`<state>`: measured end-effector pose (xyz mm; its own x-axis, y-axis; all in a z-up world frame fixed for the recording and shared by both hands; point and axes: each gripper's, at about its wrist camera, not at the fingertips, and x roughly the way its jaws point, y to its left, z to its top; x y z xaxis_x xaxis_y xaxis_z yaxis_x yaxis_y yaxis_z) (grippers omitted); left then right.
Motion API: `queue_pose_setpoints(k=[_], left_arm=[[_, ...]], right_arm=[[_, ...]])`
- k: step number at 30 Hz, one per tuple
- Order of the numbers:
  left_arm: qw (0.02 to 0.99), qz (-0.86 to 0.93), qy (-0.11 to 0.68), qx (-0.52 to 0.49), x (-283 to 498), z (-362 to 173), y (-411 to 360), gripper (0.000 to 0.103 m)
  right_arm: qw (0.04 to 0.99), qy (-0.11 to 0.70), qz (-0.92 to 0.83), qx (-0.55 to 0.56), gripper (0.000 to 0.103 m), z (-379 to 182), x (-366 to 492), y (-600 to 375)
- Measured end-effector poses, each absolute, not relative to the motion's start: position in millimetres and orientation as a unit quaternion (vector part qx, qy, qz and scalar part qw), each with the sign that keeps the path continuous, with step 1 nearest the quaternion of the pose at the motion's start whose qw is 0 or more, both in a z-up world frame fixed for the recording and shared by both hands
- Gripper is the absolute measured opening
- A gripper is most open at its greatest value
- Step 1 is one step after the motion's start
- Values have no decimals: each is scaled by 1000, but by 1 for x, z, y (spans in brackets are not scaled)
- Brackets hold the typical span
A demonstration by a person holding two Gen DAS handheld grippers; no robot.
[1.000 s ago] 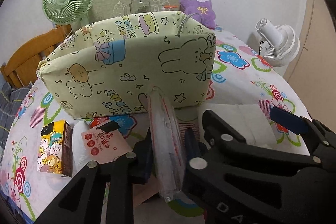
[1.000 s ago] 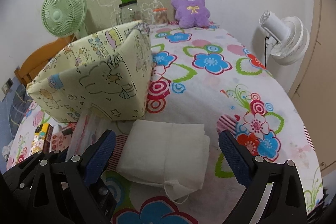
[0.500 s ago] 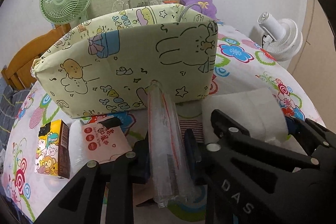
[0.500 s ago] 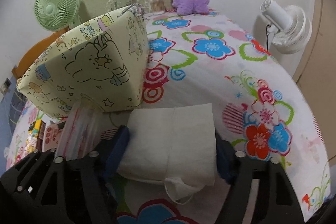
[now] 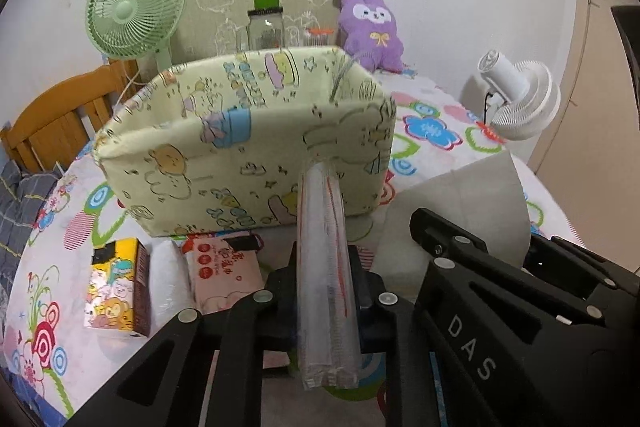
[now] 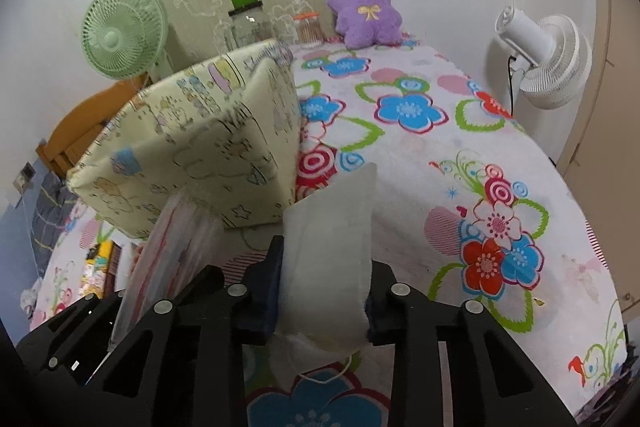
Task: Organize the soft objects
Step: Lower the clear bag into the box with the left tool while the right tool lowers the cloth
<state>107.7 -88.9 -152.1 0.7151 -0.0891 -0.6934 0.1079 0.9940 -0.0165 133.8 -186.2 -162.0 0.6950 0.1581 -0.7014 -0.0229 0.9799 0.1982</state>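
My left gripper (image 5: 322, 291) is shut on a clear plastic packet with red print (image 5: 324, 267), held edge-on and lifted in front of the pale yellow cartoon-print fabric bin (image 5: 224, 147). My right gripper (image 6: 324, 291) is shut on a white folded mask pack (image 6: 332, 247), lifted off the flowered tablecloth (image 6: 480, 155). The bin (image 6: 192, 147) stands just ahead and to the left of it. The white pack also shows at the right of the left wrist view (image 5: 472, 211), and the clear packet (image 6: 160, 259) at the left of the right wrist view.
A yellow tissue pack (image 5: 116, 291), a clear-wrapped white pack (image 5: 168, 283) and a pink packet (image 5: 224, 267) lie left of my left gripper. A green fan (image 5: 132, 11), a jar (image 5: 266, 27), a purple plush (image 6: 364, 11) and a white fan (image 6: 548, 63) stand behind.
My right gripper closed on the white pack and lifted it off the cloth. My left gripper rose with the clear packet, so the bin's inside now shows.
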Motion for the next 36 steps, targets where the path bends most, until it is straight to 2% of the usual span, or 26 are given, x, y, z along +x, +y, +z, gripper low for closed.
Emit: queue_pose_setpoints(k=[36], left_arm=[[952, -57, 300, -21, 56, -62, -50, 16]], right_arm=[[953, 291, 76, 42, 33, -53, 76, -148]])
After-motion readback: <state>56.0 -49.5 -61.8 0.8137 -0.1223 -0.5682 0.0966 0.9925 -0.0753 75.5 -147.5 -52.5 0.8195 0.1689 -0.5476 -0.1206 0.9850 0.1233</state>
